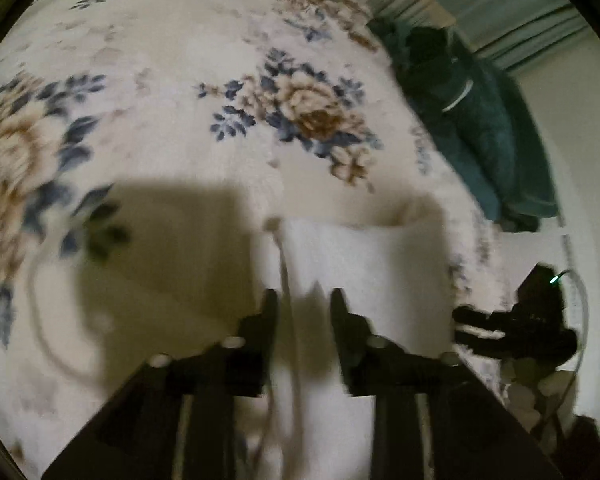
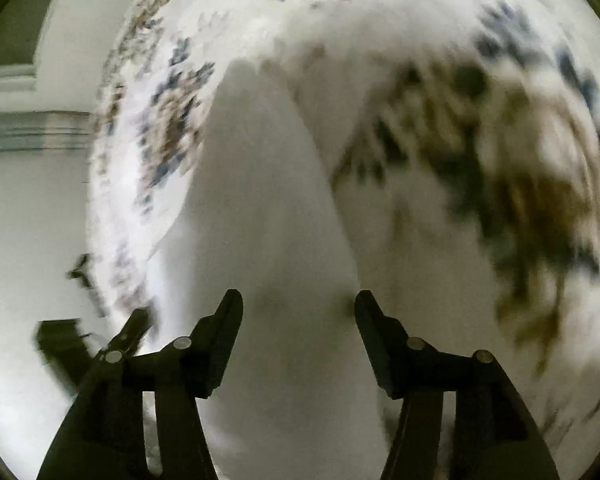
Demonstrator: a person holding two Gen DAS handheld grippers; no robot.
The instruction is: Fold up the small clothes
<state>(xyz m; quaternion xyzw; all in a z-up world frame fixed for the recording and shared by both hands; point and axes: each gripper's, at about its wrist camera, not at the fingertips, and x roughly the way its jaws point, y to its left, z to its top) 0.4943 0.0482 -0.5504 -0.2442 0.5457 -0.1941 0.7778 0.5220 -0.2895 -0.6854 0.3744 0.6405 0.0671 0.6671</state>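
Observation:
A small white garment (image 1: 364, 272) lies on a cream floral blanket (image 1: 172, 120), with a white cord (image 1: 286, 280) running along it. My left gripper (image 1: 304, 300) hovers over its near edge, jaws a little apart with the cord and cloth between them; whether they pinch is unclear. My right gripper shows at the garment's right side in the left wrist view (image 1: 466, 322). In the right wrist view my right gripper (image 2: 298, 302) is open over the white garment (image 2: 268, 208), which runs away from it as a long strip. The view is blurred.
A pile of dark teal clothes (image 1: 472, 120) lies at the blanket's far right edge. The blanket's edge (image 2: 112, 184) drops to a pale floor (image 2: 28, 220) at left in the right wrist view. A curtain (image 1: 500, 4) hangs beyond.

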